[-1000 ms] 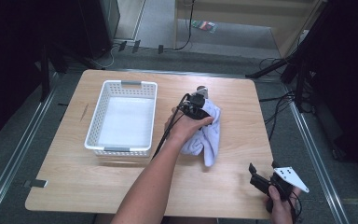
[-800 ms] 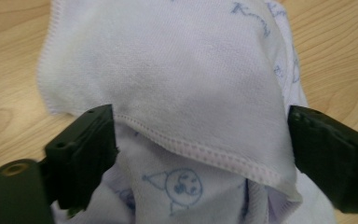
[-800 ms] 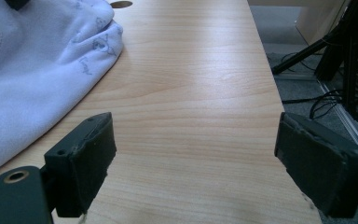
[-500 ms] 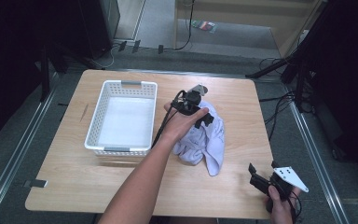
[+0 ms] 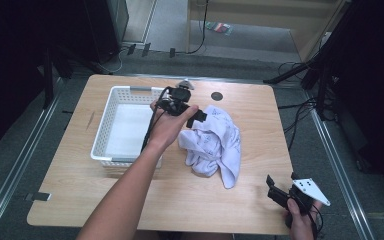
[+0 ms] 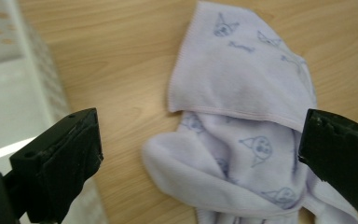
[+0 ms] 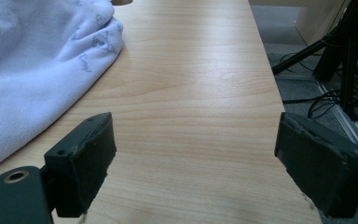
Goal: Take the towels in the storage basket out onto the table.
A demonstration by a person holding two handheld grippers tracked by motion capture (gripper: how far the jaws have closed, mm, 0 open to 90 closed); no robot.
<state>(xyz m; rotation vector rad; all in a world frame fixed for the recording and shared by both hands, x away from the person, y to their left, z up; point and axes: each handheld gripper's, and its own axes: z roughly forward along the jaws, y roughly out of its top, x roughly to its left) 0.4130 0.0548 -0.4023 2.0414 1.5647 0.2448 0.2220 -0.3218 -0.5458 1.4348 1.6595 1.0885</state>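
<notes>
Where the wooden table (image 5: 260,115) fills the high view, seen: a crumpled pale lilac cloth (image 5: 215,142) near the middle, just right of a white perforated basket (image 5: 111,127). Held above the cloth's upper left edge, between cloth and basket: the left gripper (image 5: 196,118), wrapped by the left hand (image 5: 167,125), a black cable looping back over the wrist. Resting at the table's near right corner, well apart from the cloth: the right gripper (image 5: 275,192) in the right hand (image 5: 300,225), grey three-cornered plate on top.

Added by the left gripper view: jaws spread wide, nothing between them, cloth (image 6: 242,135) directly below showing a folded flap with small printed faces; basket wall (image 6: 46,79) at the left edge.

Added by the right gripper view: jaws likewise parted wide over bare wood (image 7: 191,102), cloth (image 7: 37,65) lying off to the left, untouched; floor cables beyond the table's edge.
</notes>
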